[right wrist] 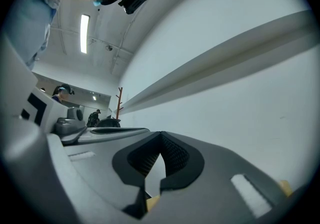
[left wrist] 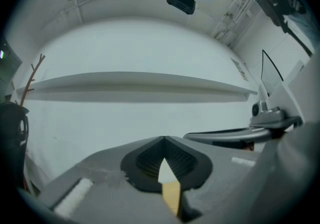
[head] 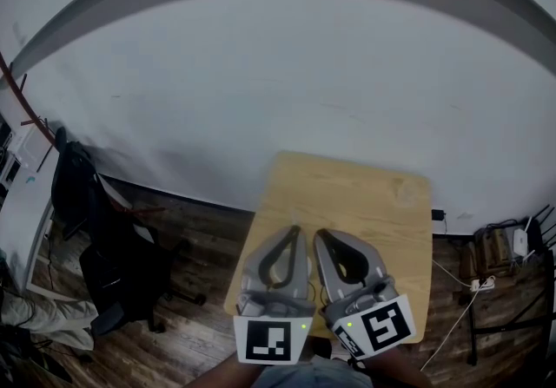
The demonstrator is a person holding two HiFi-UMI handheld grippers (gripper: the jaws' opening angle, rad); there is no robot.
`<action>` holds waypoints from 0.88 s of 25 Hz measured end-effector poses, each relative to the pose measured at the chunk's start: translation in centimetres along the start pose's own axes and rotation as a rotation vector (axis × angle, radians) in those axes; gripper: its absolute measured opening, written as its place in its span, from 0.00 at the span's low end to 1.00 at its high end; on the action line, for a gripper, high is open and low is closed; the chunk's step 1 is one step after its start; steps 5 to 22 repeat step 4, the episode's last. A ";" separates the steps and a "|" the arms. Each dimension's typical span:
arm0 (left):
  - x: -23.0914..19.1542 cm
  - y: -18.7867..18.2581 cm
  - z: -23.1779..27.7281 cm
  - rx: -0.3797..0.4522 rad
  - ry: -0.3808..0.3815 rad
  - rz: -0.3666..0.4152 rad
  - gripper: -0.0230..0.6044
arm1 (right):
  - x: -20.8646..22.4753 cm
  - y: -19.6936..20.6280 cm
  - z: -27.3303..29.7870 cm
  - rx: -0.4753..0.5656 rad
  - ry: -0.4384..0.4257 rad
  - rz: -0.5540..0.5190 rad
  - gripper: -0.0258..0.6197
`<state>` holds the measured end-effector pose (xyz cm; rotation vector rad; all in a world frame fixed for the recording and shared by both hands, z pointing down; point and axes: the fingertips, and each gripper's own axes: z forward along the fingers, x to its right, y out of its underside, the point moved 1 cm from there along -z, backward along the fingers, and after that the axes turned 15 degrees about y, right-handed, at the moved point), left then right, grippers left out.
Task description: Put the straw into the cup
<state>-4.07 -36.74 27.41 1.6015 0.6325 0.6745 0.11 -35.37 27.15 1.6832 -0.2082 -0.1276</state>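
Note:
No cup and no straw show in any view. In the head view my left gripper and my right gripper are held side by side over the near half of a small bare wooden table, both tilted up toward the white wall. The left gripper has its jaws closed tip to tip with nothing between them; a sliver of the table shows through the gap behind the tips. The right gripper is likewise shut and empty. Each gripper's marker cube sits near the bottom edge of the head view.
A black office chair stands on the dark wood floor left of the table. A white desk edge is at the far left. Cables and a power strip lie on the floor at the right. A white wall rises behind the table.

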 end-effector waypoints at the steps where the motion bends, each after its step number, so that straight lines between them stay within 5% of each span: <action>1: 0.1 0.0 0.0 0.005 -0.001 -0.003 0.07 | 0.1 0.1 -0.1 0.000 0.001 0.000 0.05; 22: 0.2 0.2 0.1 0.004 -0.002 -0.006 0.07 | 0.2 0.2 -0.2 -0.001 0.002 0.002 0.05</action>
